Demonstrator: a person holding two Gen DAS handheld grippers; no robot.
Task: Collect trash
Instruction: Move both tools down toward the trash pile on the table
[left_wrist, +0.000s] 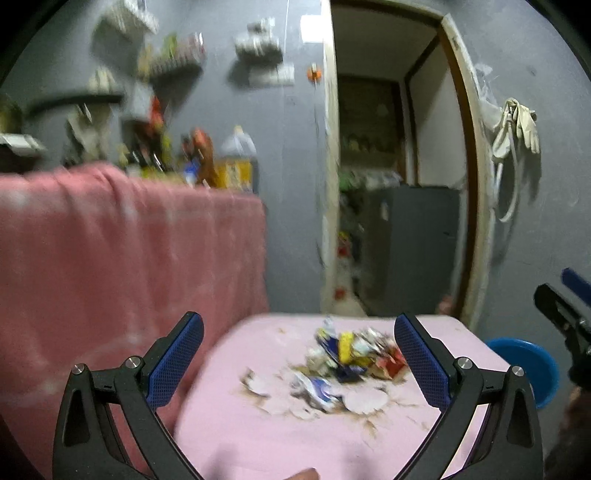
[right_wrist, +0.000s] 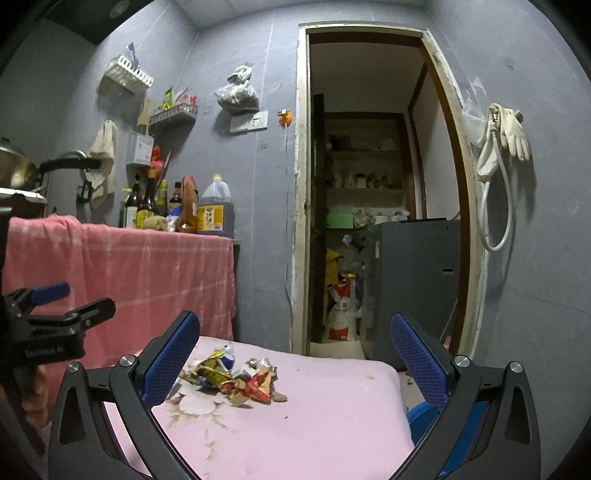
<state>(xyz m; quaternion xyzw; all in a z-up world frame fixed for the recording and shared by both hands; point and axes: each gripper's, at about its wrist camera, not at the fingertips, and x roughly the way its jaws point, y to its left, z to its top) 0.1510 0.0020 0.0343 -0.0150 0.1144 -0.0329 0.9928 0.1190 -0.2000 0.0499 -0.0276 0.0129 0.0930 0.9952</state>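
The left gripper (left_wrist: 298, 360) has its jaws spread wide and holds nothing. Straight ahead of it, between the lines of its two fingers and a little toward the right one, lies the trash (left_wrist: 351, 358), a loose heap of crumpled wrappers and torn paper on the pink bench (left_wrist: 258, 443). The view is blurred, so single pieces are hard to tell apart, but the heap reads as wider than deep, its long axis running left to right across the gripper's line of reach.

The right gripper (right_wrist: 295, 363) is also spread wide and empty. From it the trash (right_wrist: 236, 376) lies ahead and to the left, close to the inner face of its left finger, with bare bench ahead of its right finger. Its view also catches the left gripper (right_wrist: 55, 306) at the far left, level with the bench's near edge.

The heap looks better centred for the left gripper, which judging by this could go straight forward and down; the right would need to shift left first. A blue bin (left_wrist: 532, 365) sits low, just beyond the bench's right edge, on the right gripper's side.
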